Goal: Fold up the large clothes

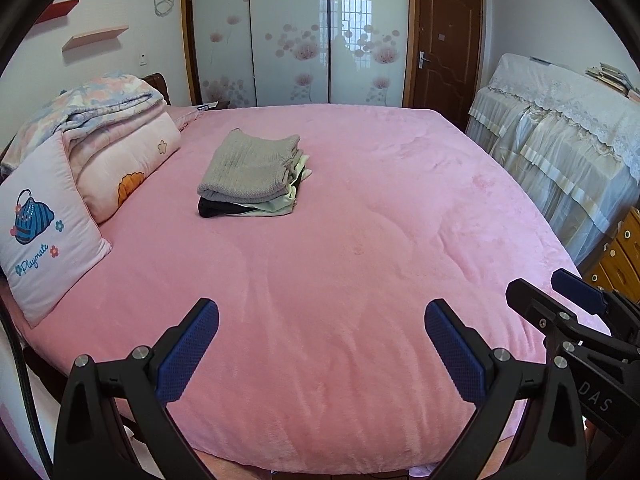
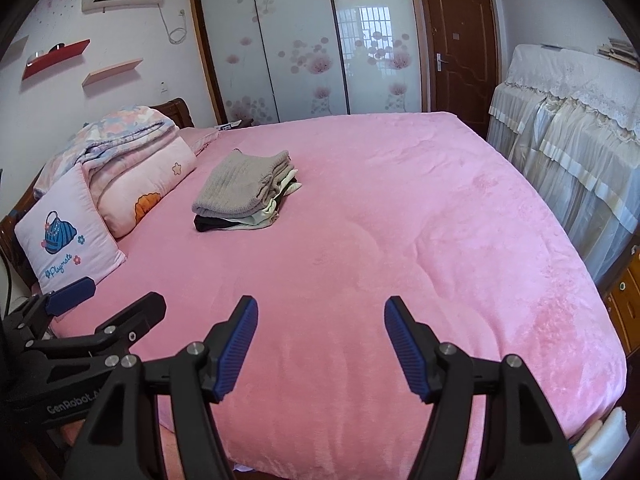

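Left wrist view first: at the far left I see a pink cushion (image 1: 44,228) with a blue handbag print leaning against a rolled floral quilt (image 1: 100,128) at the head of the bed. Further right, a stack of folded clothes (image 1: 252,176) lies on the pink bedspread (image 1: 360,240), a grey knit sweater (image 1: 248,164) on top, pale and black garments beneath. The stack sits well apart from both tools. My left gripper (image 1: 321,344) hangs over the near edge of the bed with its jaws spread wide and nothing between them. To its right, my right gripper (image 2: 321,340) is likewise parted and empty, over bare bedspread. At the far right a lace-covered piece of furniture (image 1: 560,128) stands beside the bed, and a brown door (image 1: 446,44) is shut behind.
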The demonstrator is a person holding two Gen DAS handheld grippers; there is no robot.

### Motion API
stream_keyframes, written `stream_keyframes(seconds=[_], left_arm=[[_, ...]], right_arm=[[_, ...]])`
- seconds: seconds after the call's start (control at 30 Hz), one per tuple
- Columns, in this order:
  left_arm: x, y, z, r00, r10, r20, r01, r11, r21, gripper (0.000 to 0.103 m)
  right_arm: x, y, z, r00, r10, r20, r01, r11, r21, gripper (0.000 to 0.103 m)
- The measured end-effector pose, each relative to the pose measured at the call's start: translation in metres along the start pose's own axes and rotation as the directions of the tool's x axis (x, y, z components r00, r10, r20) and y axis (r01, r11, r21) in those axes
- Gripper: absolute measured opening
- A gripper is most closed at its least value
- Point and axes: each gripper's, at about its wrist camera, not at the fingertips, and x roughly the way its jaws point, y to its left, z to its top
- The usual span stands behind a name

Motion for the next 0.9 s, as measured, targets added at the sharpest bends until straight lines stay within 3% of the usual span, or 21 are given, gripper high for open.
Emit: stream_keyframes(seconds=[0.2, 0.9], left_arm=[[0.0022, -0.0004, -0.004, 1.0, 0.008, -0.024, -0.008, 1.0, 0.001, 0.102], [0.0074, 0.0039, -0.0086, 0.999, 0.025, -0.048, -0.025, 1.0, -0.011, 0.102]], right_arm=[[-0.0052, 0.0031, -0.0012, 0.999, -0.032, 0.017, 0.032, 0.999, -0.026, 0.066], [-0.0058, 0.0051, -0.0016, 1.0, -0.028, 0.011, 0.028, 0.999, -0.034, 0.066]])
